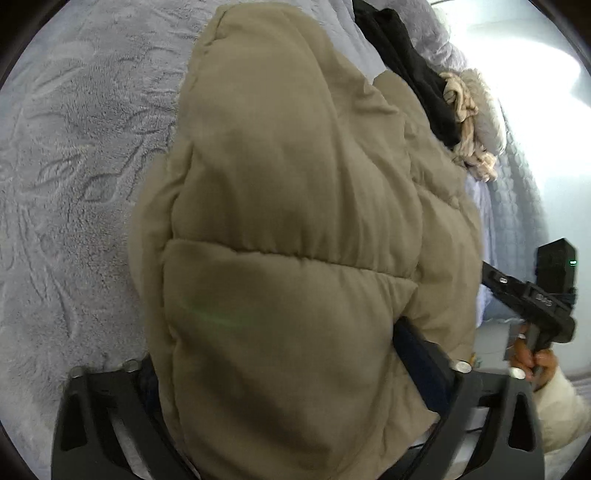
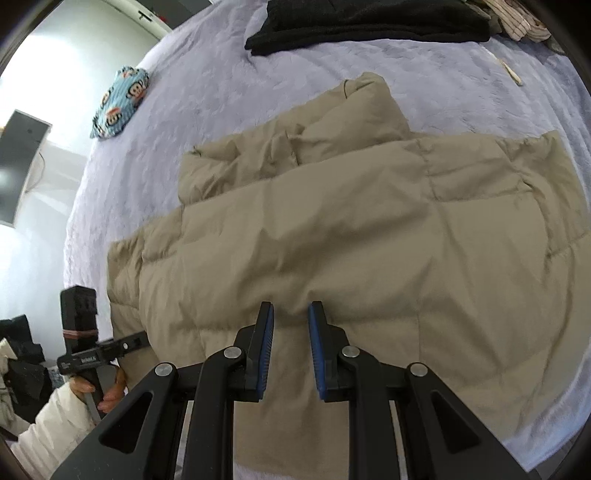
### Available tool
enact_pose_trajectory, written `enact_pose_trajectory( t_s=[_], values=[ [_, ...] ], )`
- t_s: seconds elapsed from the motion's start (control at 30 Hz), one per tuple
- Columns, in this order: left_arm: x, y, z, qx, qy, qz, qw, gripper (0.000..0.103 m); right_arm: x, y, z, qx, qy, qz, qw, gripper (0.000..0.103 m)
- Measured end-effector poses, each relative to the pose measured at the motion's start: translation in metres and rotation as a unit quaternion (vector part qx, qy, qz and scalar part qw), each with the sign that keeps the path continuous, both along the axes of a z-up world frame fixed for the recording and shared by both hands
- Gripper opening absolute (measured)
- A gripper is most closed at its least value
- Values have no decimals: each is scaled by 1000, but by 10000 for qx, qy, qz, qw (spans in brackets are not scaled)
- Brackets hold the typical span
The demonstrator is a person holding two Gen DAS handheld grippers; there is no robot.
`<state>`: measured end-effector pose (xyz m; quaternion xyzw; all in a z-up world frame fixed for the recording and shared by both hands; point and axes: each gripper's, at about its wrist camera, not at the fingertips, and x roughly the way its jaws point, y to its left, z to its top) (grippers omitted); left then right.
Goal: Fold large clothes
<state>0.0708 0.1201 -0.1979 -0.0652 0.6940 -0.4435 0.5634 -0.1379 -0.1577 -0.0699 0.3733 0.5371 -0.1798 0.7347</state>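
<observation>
A tan puffer jacket (image 2: 369, 229) lies spread on the bed, one sleeve folded across its top. My right gripper (image 2: 291, 310) points down onto its near part, and the blue pads (image 2: 267, 332) pinch a ridge of fabric with a narrow gap left. In the left wrist view a thick bulge of the jacket (image 1: 295, 221) fills the whole space between my left gripper's (image 1: 277, 350) fingers, and both pads press against it. The left gripper (image 2: 140, 339) also shows at the jacket's left edge, held by a hand in a white sleeve. The right gripper (image 1: 491, 273) reaches in behind the jacket's right side.
The lilac plush blanket (image 2: 221, 92) covers the bed. A black garment (image 2: 369, 26) lies at the far side, with striped beige cloth (image 1: 469, 122) and a fluffy grey pillow (image 1: 489, 110) beside it. A blue monkey-print cloth (image 2: 120, 103) sits near the bed's left edge.
</observation>
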Motion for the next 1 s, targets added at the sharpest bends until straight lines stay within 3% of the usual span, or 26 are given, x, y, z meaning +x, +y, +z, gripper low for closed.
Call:
enact_pose_trajectory(
  t_s=[0.03, 0.07, 0.13, 0.37, 0.5, 0.6, 0.7, 0.87, 1.0],
  values=[
    [-1, 1, -2, -280, 391, 23, 9988, 38, 3, 0, -3, 21, -71, -21, 10000, 22],
    [0, 3, -2, -390, 625, 156, 9972, 34, 5, -1, -7, 28, -96, -32, 9999, 22],
    [-7, 3, 11, -428, 474, 208, 9977, 24, 14, -3, -18, 28, -106, -53, 9999, 22],
    [-40, -14, 112, -1069, -44, 2, 9943, 21, 31, -21, -65, 406, -91, -283, 9987, 18],
    [-70, -52, 154, -863, -345, -153, 9956, 21, 33, -28, -83, 604, -184, -356, 9974, 17],
    [-87, -78, 168, -780, -453, -249, 9956, 21, 31, -31, -84, 715, -159, -378, 9966, 17],
    [-97, -91, 181, -829, -526, -338, 9946, 21, 20, -32, -62, 685, -89, -344, 9970, 17],
    [-104, -102, 188, -649, -582, -366, 9955, 21, -56, -14, -16, 515, -312, -566, 9966, 17],
    [-117, -125, 198, -413, -687, -513, 9955, 21, -108, 30, -38, 1176, -339, -787, 9894, 17]
  ],
)
